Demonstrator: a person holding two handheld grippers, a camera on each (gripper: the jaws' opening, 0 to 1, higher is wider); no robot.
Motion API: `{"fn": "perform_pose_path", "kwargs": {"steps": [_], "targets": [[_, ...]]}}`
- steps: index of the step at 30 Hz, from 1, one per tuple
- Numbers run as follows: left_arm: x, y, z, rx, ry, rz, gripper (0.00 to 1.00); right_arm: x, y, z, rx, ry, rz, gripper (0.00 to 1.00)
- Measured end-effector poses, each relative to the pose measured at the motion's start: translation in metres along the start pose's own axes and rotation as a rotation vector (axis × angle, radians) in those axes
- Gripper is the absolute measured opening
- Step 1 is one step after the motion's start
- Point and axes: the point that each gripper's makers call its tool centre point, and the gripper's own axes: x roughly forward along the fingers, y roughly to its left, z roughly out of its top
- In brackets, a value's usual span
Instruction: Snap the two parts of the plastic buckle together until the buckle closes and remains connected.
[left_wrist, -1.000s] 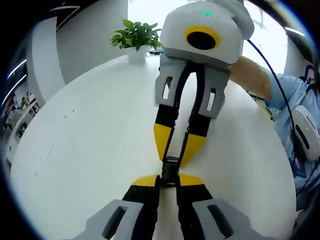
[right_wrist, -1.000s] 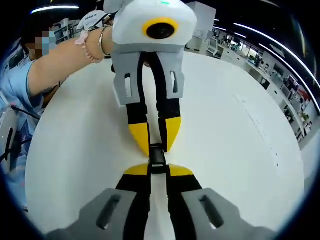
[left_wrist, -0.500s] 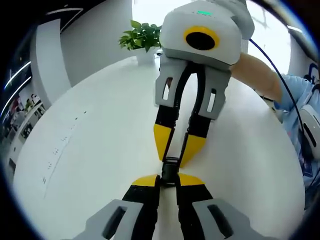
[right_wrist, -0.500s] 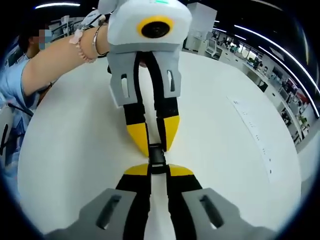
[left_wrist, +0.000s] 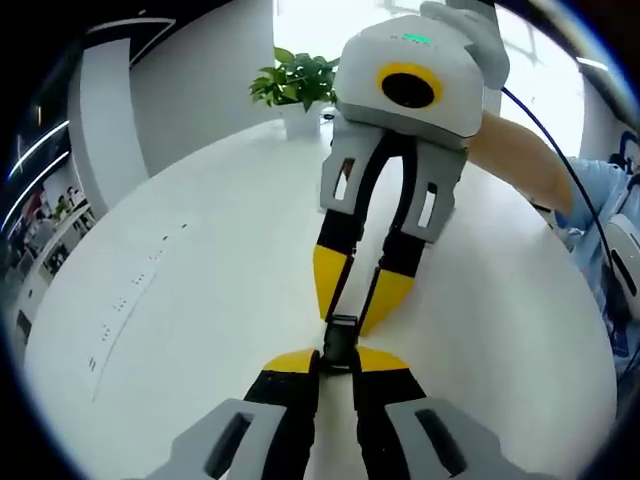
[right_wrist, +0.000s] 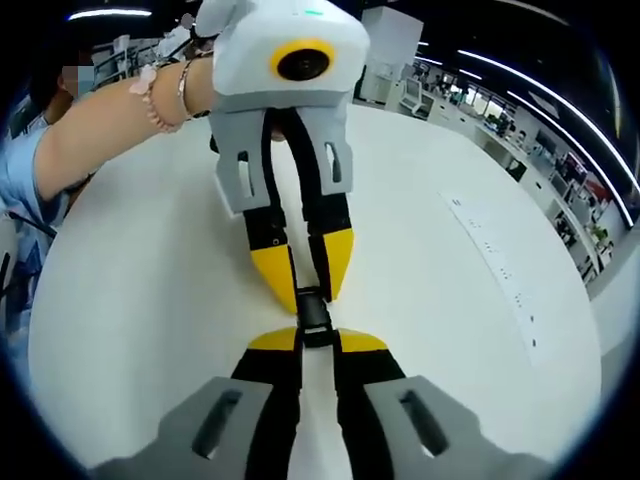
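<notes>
Black plastic buckle (left_wrist: 341, 340) spans both clenched claws, left claw (left_wrist: 338, 358) and right claw (right_wrist: 316, 340), nose-to-nose over the white tabletop (left_wrist: 200, 290) for pressing together.

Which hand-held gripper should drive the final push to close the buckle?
Either; no clear edge. The left hand-held gripper and right hand-held gripper are each shut on one end of the black buckle, tip to tip and in line over the white table. Push both inward.
</notes>
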Motion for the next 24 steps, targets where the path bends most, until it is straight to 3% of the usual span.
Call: {"fn": "perform_pose_path", "kwargs": {"steps": [4,10,13,20,23,24], "targets": [[0.0,0.006,0.005,-0.013,-0.006,0.022,0.14,-0.003,0.003,-0.003,0.012,0.0,-0.011,0.11],[-0.013,0.014,0.015,0.005,-0.029,0.114,0.36,-0.007,0.001,-0.005,0.011,0.013,-0.033,0.11],[-0.022,0.013,0.022,-0.003,-0.055,0.138,0.36,-0.007,0.0,-0.005,0.009,0.024,-0.037,0.11],[-0.058,0.036,0.038,-0.002,-0.104,0.293,0.36,-0.011,-0.012,-0.003,0.026,0.04,-0.056,0.11],[-0.077,0.037,0.045,-0.008,-0.145,0.362,0.37,-0.015,-0.019,-0.003,0.05,0.034,-0.098,0.16],[-0.087,0.037,0.048,-0.016,-0.167,0.396,0.38,-0.018,-0.025,0.003,0.054,-0.003,-0.133,0.15]]}}
